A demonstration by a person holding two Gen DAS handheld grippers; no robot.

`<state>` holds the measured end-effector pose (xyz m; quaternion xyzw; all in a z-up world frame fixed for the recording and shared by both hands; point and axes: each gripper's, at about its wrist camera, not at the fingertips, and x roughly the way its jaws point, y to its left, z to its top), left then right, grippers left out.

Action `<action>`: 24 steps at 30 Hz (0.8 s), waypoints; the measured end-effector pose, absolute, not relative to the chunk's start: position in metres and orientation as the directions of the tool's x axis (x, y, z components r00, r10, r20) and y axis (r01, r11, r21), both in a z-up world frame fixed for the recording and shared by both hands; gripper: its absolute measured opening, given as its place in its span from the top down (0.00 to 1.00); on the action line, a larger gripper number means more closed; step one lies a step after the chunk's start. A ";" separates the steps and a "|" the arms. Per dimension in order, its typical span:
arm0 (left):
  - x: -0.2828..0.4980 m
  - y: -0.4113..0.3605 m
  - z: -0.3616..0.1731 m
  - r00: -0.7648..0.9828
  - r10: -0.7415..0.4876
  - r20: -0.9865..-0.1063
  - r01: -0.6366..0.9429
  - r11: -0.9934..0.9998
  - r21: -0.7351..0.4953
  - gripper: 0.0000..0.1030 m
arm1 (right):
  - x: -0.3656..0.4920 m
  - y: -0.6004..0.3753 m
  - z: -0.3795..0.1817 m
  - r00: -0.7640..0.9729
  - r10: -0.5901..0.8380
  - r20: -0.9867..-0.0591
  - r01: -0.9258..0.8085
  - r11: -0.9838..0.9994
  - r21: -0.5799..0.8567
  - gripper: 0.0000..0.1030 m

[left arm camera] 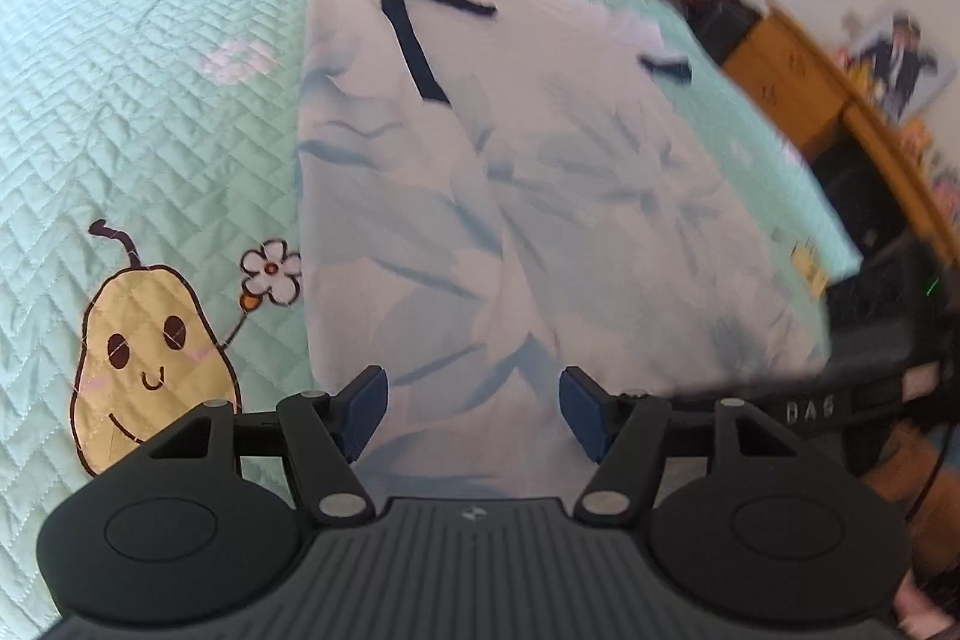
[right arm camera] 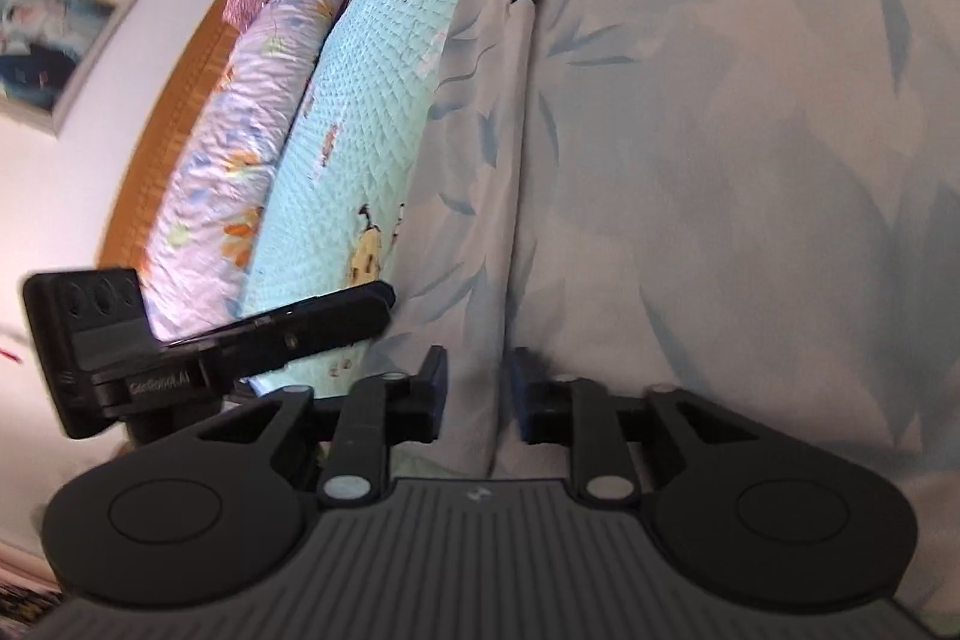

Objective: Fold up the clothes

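A white shirt (left arm camera: 540, 190) with a pale blue leaf print and dark navy trim (left arm camera: 414, 40) lies spread flat on a mint quilted bedspread (left arm camera: 150, 130). My left gripper (left arm camera: 474, 412) hovers open over the shirt's near edge, with nothing between its blue pads (left arm camera: 366, 406). In the right wrist view the shirt (right arm camera: 720, 160) fills the right side. My right gripper (right arm camera: 480, 394) stands narrowly open, and a raised fold of the shirt runs between its jaws without being pinched. The black body of the left gripper (right arm camera: 180, 346) shows to the left of it.
A rolled floral quilt (right arm camera: 240, 100) lies along a wooden headboard (right arm camera: 162, 130) beyond the bedspread (right arm camera: 360, 100). A framed picture (right arm camera: 54, 34) hangs on the wall. A wooden cabinet (left arm camera: 792, 82) and cluttered shelves stand past the bed's far right edge.
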<state>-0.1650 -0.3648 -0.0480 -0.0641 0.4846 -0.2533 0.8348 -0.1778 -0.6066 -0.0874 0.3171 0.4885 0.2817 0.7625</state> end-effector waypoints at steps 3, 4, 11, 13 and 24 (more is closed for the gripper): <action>-0.170 -0.370 -0.054 0.403 -0.460 -0.791 0.381 0.870 -0.313 0.36 | -0.184 -0.592 -0.077 0.422 0.649 -0.633 -0.250 0.754 0.607 0.99; -0.172 -0.371 -0.055 0.405 -0.454 -0.794 0.388 0.872 -0.300 0.36 | -0.186 -0.591 -0.076 0.428 0.646 -0.633 -0.261 0.758 0.597 0.99; -0.173 -0.381 -0.049 0.363 -0.457 -0.812 0.435 0.854 -0.286 0.35 | -0.186 -0.630 -0.076 0.442 0.710 -0.548 -0.163 0.665 0.729 0.73; -0.171 -0.389 -0.048 0.339 -0.439 -0.832 0.452 0.852 -0.265 0.35 | -0.182 -0.641 -0.083 0.416 0.718 -0.558 -0.142 0.657 0.740 0.77; -0.111 -0.450 0.021 0.394 -0.478 -0.785 0.428 0.851 -0.303 0.33 | -0.121 -0.798 -0.050 0.819 0.451 -0.355 0.096 0.503 0.859 0.43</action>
